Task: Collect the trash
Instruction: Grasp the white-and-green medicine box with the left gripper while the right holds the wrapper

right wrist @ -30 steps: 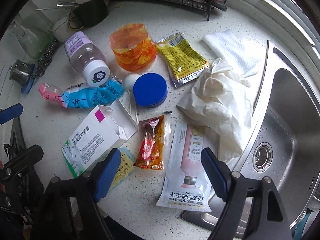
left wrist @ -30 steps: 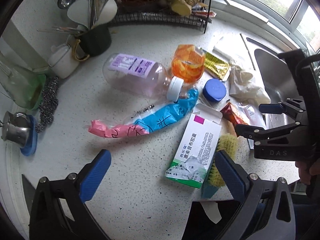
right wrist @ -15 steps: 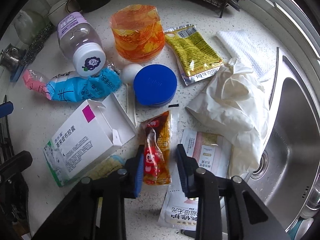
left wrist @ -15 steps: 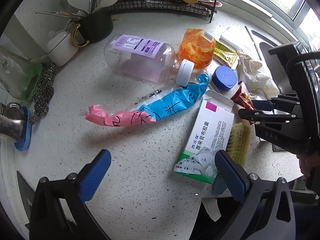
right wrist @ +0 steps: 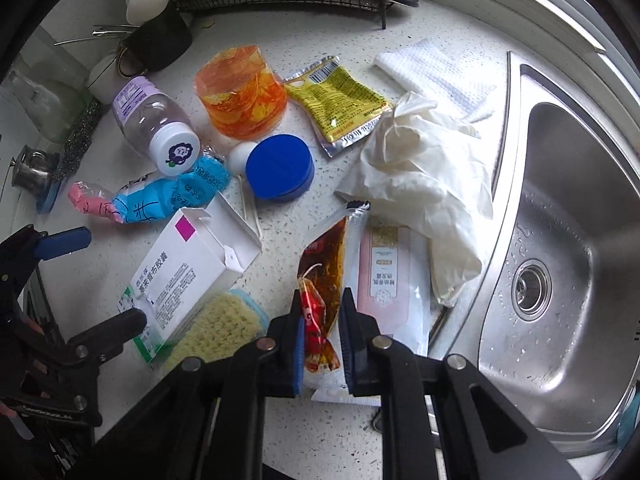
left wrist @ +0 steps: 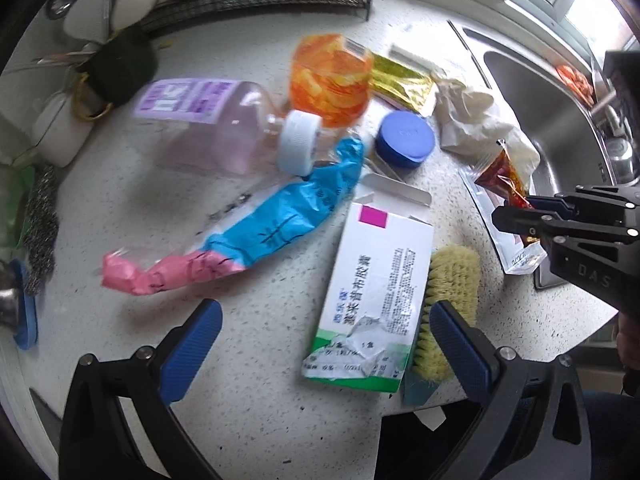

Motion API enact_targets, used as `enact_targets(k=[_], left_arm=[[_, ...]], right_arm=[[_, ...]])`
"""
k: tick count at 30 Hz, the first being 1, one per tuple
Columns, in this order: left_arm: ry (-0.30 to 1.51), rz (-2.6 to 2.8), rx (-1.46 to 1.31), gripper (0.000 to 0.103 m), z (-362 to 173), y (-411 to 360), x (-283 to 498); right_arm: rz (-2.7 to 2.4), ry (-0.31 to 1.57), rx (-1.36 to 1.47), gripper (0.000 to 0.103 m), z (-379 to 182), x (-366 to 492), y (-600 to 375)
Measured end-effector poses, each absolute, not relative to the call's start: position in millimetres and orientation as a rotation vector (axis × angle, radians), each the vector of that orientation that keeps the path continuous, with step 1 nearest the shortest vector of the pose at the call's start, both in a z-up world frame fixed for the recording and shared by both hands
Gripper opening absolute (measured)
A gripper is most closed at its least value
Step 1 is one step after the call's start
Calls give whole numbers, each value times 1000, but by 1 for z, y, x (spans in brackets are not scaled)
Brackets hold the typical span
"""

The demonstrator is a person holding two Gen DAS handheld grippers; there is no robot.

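With my right tool just closed, pinching the red sauce sachet, I'd lift straight up off the desk while my left tool hangs spread.

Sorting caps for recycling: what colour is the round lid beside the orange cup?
Blue lid, clearest in the right wrist view.

Daylit speckled white countertop beside steel sink, window behind

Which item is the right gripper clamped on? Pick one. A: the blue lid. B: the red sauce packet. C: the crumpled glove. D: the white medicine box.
B: the right gripper has its blue pads pressed on either side of the red sauce packet.
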State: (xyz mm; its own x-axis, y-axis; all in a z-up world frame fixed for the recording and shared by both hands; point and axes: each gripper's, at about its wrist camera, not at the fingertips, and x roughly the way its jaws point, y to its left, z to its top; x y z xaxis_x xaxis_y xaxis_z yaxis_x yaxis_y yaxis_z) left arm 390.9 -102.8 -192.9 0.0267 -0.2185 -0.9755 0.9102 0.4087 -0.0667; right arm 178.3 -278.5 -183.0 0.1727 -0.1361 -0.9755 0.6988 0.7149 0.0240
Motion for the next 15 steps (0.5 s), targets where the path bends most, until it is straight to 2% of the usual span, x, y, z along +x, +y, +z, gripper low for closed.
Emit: enact_targets(k=[11,13,15], left_arm=[[1250,-1055,823,103,-223,-127,380],[1246,-1048,844,101,-229,-133,378],[1258,-1042,858,92,-237,-142,375]], right_arm=[[-660,1273,605,14,-190,161,-287],[-663,1272,608,14,-190,160,-288],[-665,1272,612,14,-192,160,-290]])
